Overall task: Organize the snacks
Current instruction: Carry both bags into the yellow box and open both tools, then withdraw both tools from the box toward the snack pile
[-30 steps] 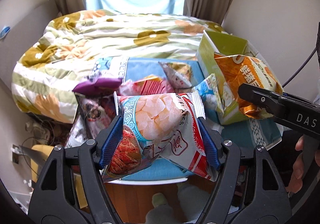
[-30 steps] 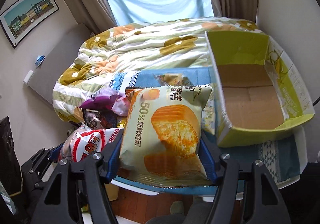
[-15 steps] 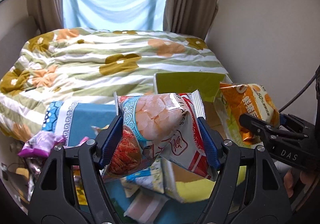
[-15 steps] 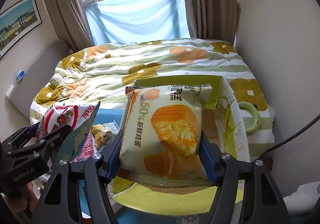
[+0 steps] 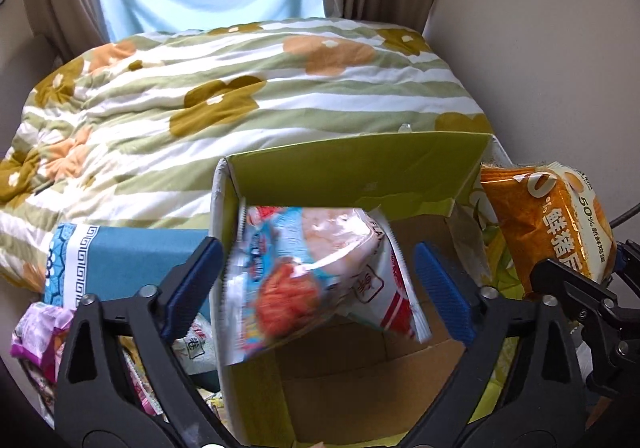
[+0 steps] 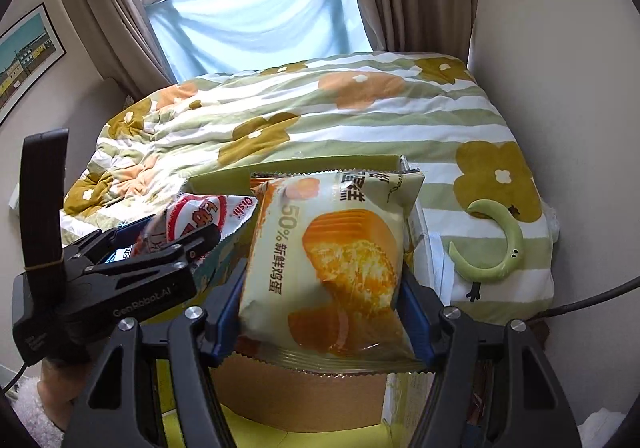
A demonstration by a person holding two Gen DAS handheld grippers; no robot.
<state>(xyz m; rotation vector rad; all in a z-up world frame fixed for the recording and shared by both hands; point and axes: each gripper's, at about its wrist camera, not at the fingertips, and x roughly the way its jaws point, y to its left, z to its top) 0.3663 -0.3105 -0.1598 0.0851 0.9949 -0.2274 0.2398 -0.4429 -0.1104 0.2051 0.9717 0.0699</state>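
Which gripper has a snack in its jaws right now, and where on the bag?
Only the right gripper: it clamps the egg cake bag by its lower side edges. The left gripper is open; the shrimp chip bag is blurred between its jaws.

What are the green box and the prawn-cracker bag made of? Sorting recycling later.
Green box: apparently corrugated cardboard, with a matte green print and raw brown floor and flaps. Prawn-cracker bag: thin glossy plastic film, probably, with bright glare, crinkles and serrated sealed edges; it is motion-blurred.
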